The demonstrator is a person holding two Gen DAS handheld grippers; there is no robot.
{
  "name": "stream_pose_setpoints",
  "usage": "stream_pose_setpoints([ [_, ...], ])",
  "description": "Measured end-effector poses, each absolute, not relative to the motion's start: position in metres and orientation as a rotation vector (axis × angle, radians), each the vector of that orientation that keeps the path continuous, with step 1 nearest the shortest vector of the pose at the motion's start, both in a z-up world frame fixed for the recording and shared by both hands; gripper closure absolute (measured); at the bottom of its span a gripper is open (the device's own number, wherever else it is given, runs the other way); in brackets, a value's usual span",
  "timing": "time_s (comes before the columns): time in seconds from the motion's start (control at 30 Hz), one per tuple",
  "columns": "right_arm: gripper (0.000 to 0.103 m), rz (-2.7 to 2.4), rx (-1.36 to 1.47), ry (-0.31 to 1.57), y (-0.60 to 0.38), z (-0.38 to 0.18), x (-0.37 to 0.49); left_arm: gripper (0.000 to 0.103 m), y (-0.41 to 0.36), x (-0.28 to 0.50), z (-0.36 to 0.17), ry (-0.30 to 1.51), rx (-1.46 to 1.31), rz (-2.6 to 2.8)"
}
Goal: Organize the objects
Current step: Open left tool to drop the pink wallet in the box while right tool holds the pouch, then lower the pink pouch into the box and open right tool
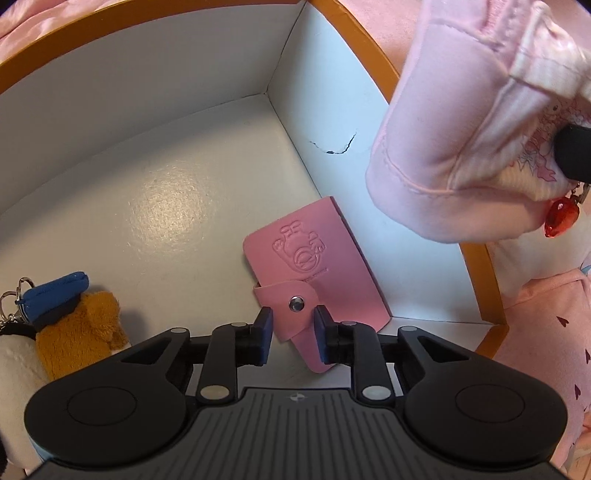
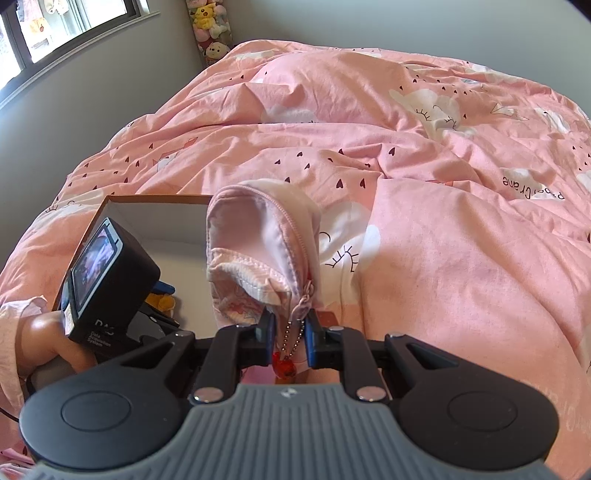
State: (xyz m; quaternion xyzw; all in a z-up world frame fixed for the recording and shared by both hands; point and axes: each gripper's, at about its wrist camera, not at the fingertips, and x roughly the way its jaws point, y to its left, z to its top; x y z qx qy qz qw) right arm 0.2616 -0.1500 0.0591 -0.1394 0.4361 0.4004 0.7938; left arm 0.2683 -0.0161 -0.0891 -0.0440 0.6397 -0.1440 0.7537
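Note:
An open box (image 1: 110, 122) with white inside and orange rim lies on the bed. In it, a pink card holder (image 1: 310, 258) leans on the right wall, and a plush keychain with a blue cap (image 1: 70, 314) lies at the left. My left gripper (image 1: 293, 332) is open inside the box, its fingers on either side of the card holder's snap flap. My right gripper (image 2: 290, 334) is shut on a pink zip pouch (image 2: 258, 251) with a red charm (image 2: 282, 365), held above the box's right edge; it also shows in the left wrist view (image 1: 461, 129).
A pink bedspread (image 2: 443, 240) with hearts and clouds covers the bed around the box (image 2: 155, 218). The left gripper's camera unit (image 2: 107, 280) and the hand sit over the box. A window (image 2: 55, 33) and stacked plush toys (image 2: 210, 26) stand at the far wall.

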Motion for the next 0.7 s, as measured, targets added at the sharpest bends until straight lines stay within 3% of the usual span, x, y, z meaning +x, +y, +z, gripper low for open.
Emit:
stream_pose_setpoints([
  [0.17, 0.086, 0.872, -0.302, 0.954, -0.148, 0.060, 0.266, 0.076, -0.004, 0.263, -0.084, 1.361, -0.146, -0.344],
  [0.43, 0.086, 0.962, -0.344, 1.007, -0.132, 0.065, 0.258, 0.076, 0.040, 0.229, -0.030, 1.161, -0.069, -0.304],
  [0.7, 0.086, 0.982, -0.501, 1.179, -0.091, 0.027, 0.255, 0.075, 0.033, 0.215, -0.010, 1.090, -0.047, -0.415],
])
